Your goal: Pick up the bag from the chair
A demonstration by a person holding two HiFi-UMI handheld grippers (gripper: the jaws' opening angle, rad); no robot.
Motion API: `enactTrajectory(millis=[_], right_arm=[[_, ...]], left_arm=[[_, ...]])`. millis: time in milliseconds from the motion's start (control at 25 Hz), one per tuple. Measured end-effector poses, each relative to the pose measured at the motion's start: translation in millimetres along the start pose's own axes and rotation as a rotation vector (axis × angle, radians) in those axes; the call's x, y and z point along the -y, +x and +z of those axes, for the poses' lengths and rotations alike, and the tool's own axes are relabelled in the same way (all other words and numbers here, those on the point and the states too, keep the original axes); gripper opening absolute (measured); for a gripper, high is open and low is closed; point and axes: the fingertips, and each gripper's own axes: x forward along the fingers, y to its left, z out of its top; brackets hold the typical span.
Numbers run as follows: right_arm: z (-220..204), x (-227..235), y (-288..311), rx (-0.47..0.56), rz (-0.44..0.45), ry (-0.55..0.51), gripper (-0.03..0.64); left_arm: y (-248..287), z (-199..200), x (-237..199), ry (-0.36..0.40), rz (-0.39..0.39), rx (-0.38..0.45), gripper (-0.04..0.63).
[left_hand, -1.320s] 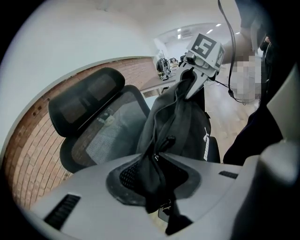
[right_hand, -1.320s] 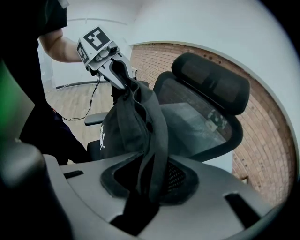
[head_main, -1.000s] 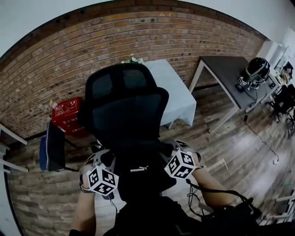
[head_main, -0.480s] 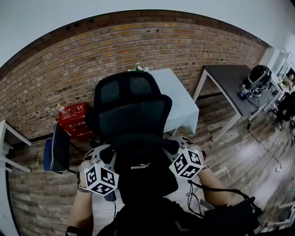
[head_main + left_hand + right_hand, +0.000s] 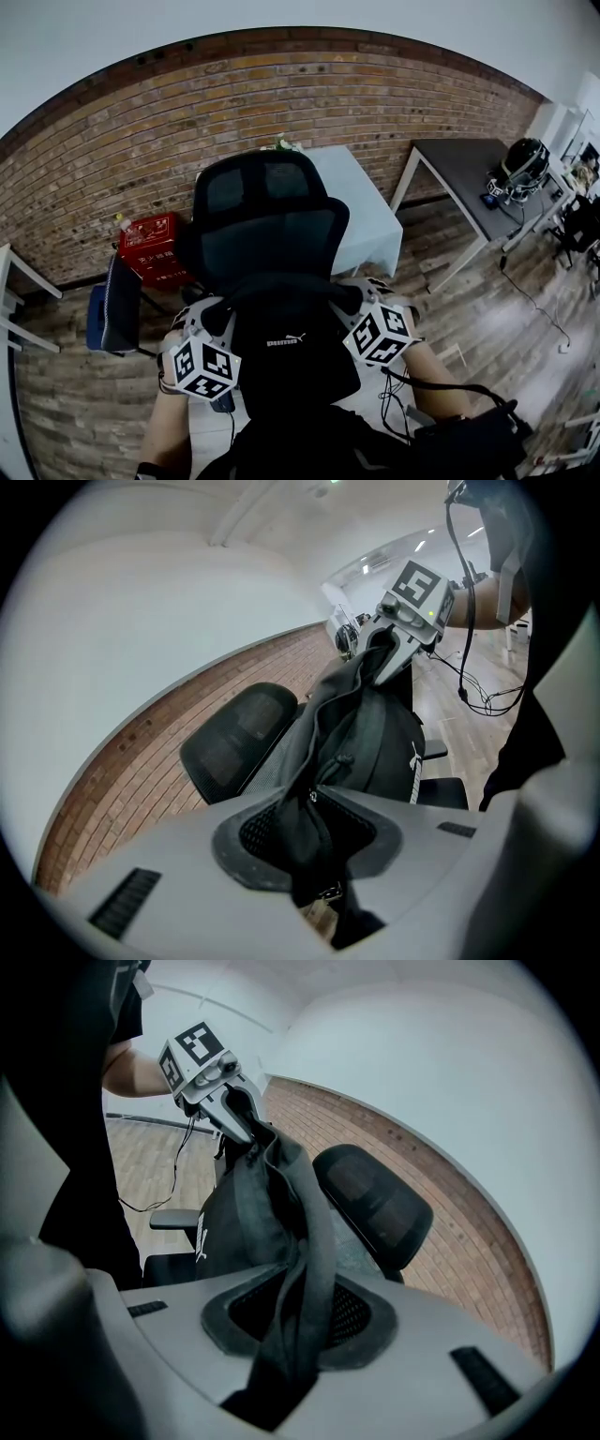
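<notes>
**Bag gripped at both top corners, lift in hand**

The bag [image 5: 295, 354], black with a small white logo, hangs upright in front of the chair [image 5: 267, 220], close against the mesh backrest; its top edge is stretched between the two grippers, one at each upper corner; its lower part is hidden by the person's body in the head view, so whether the bottom is clear of the seat cannot be told.

The left gripper [image 5: 309, 850] is closed on a fold of black fabric with a zip pull; the cloth fills the gap between the jaws and runs up into the bag's body. The right gripper [image 5: 291, 1326] is likewise clamped on a dark strap or edge of the bag, which passes straight through its jaws; neither gripper touches the chair itself, as far as these views show.

By my reading the grasp is done and the step in hand is the lift; the next move calls for both grippers to rise together and draw back toward the person, level with each other, so the bag does not swing or drag on the armrest [image 5: 441, 750]; a slack grip on thin cloth could slip, so the clamp should hold firm.

Behind the chair stand a brick wall [image 5: 122, 150], a red box [image 5: 150, 248] and a white-covered tabletop [image 5: 361, 202].
</notes>
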Motion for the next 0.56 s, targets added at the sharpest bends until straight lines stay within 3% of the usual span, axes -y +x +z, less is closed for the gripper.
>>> enactTrajectory(millis=[560], right_arm=[[5.4,4.5,-3.6,0.007,-0.006,-0.014,0.107]], left_arm=[[-5.1,4.1,-5.6,-0.014,0.015,0.016,0.094]])
